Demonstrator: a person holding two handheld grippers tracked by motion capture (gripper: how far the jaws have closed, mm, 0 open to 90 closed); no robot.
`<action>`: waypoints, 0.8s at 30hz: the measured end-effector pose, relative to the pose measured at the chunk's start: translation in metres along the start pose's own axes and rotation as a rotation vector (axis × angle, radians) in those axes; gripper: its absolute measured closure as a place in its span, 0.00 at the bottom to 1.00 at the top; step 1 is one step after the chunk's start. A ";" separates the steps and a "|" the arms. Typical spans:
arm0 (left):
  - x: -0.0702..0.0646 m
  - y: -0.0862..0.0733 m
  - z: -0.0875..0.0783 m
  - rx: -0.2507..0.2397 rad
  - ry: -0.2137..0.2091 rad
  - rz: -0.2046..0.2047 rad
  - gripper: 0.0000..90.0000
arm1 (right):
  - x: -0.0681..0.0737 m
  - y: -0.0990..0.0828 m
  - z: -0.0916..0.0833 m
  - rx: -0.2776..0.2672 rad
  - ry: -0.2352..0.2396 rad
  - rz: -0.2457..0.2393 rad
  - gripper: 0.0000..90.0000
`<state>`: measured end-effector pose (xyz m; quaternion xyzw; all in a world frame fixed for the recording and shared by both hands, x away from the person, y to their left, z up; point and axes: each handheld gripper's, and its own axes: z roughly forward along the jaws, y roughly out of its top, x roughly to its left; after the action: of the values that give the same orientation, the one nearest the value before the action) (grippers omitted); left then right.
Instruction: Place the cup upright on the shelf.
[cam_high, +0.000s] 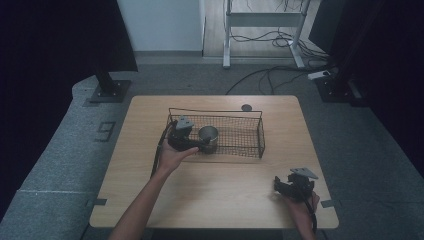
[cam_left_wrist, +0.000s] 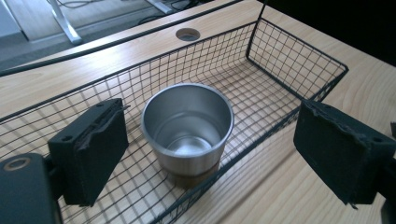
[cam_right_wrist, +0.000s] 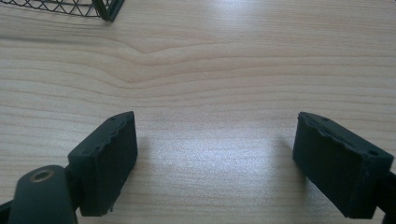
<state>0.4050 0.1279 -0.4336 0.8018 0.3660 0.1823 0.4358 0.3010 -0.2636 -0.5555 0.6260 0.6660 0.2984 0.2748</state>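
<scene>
A steel cup (cam_high: 208, 137) (cam_left_wrist: 187, 126) stands upright and empty in the left part of a black wire basket (cam_high: 215, 111) (cam_left_wrist: 299, 60) on the wooden table. My left gripper (cam_high: 199, 145) (cam_left_wrist: 212, 140) hovers at the basket's near left side, open. In the left gripper view the cup sits between the two pads, apart from both; one pad is over the basket, the other outside its near wall. My right gripper (cam_high: 282, 187) (cam_right_wrist: 215, 140) is open at the table's near right corner, over bare wood with nothing between its pads (cam_right_wrist: 109, 158).
A round cable hole (cam_high: 246, 107) (cam_left_wrist: 187, 33) lies in the tabletop behind the basket. The basket's right half holds nothing. Bare wood stretches between basket and near edge. Beyond the table are a desk frame (cam_high: 262, 20), floor cables and black stand feet (cam_high: 107, 90).
</scene>
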 end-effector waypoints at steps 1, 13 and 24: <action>-0.001 -0.005 -0.006 -0.011 0.001 -0.002 0.11 | 0.000 0.000 0.000 0.003 -0.001 0.002 0.15; -0.002 -0.043 -0.036 -0.007 0.003 0.014 0.11 | 0.000 0.000 0.000 0.002 -0.002 0.006 0.15; -0.001 -0.093 -0.060 0.007 0.005 -0.004 0.14 | 0.000 0.000 0.000 0.002 -0.005 0.006 0.15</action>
<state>0.3278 0.1942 -0.4780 0.8023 0.3693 0.1821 0.4322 0.3009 -0.2632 -0.5553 0.6291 0.6637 0.2971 0.2747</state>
